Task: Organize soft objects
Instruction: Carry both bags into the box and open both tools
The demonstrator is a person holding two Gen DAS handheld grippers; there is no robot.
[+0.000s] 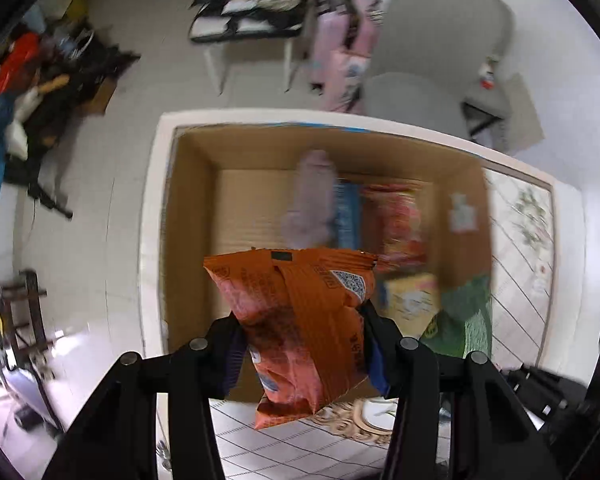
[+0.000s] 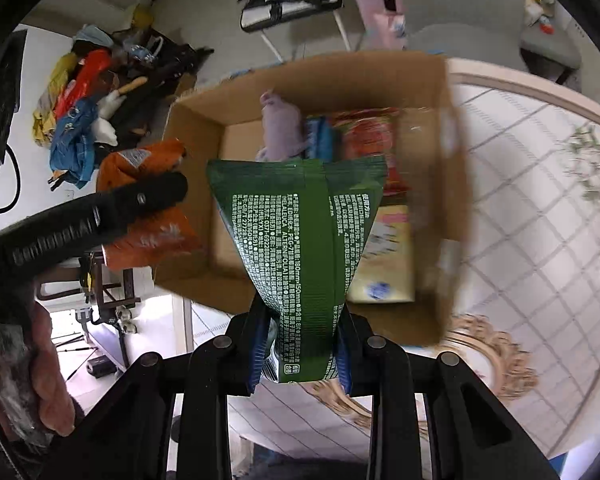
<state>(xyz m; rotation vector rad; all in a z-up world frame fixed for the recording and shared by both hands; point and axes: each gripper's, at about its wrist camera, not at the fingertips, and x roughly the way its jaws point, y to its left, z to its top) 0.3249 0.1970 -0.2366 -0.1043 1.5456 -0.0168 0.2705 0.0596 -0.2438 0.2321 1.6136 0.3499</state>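
Box contents (image 1: 400, 224) motion-blurred; green pack (image 1: 464, 320) partly hidden behind box wall; floor clutter (image 1: 40, 92) indistinct.

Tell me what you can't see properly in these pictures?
- Left wrist view: the orange crinkly snack packet in the left gripper hides the brown cardboard box's near floor.
- Right wrist view: the green printed packet in the right gripper hides the box's middle.
- Both views: the purple soft toy and other packets in the box are blurred; labels unreadable.
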